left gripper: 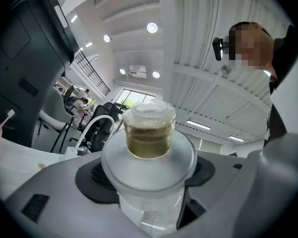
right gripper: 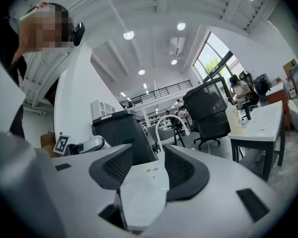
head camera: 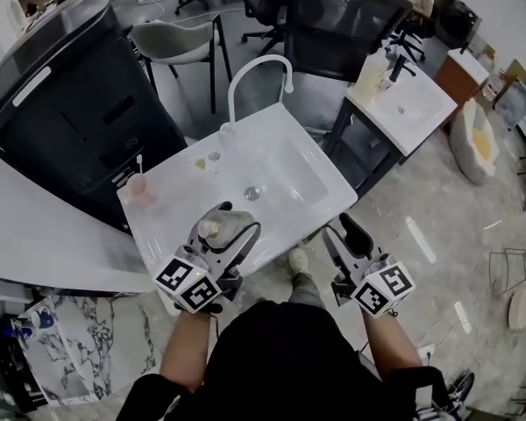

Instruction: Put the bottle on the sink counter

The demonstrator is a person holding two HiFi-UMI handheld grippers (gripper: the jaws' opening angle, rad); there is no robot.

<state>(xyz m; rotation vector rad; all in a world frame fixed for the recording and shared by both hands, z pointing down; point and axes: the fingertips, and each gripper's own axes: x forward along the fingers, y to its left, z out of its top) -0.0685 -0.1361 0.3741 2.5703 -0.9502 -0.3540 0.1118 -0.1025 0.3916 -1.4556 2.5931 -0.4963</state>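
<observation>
A clear bottle [head camera: 212,227] with a pale cap and yellowish liquid sits between the jaws of my left gripper [head camera: 228,222], which is shut on its wide body. It is held above the front edge of the white sink counter [head camera: 180,182], left of the basin. In the left gripper view the bottle [left gripper: 149,133] fills the gap between the pads and its neck points away from the camera. My right gripper [head camera: 344,231] hangs off the counter's front right corner, open with nothing between its fingers. The right gripper view looks past those open jaws at the counter [right gripper: 144,182].
A curved white faucet [head camera: 259,68] rises at the back of the basin, whose drain [head camera: 252,193] is in the middle. A pink cup [head camera: 138,187] stands on the counter's left corner. A black machine [head camera: 70,103] is to the left, office chairs are behind, and a second white sink table [head camera: 403,103] is to the right.
</observation>
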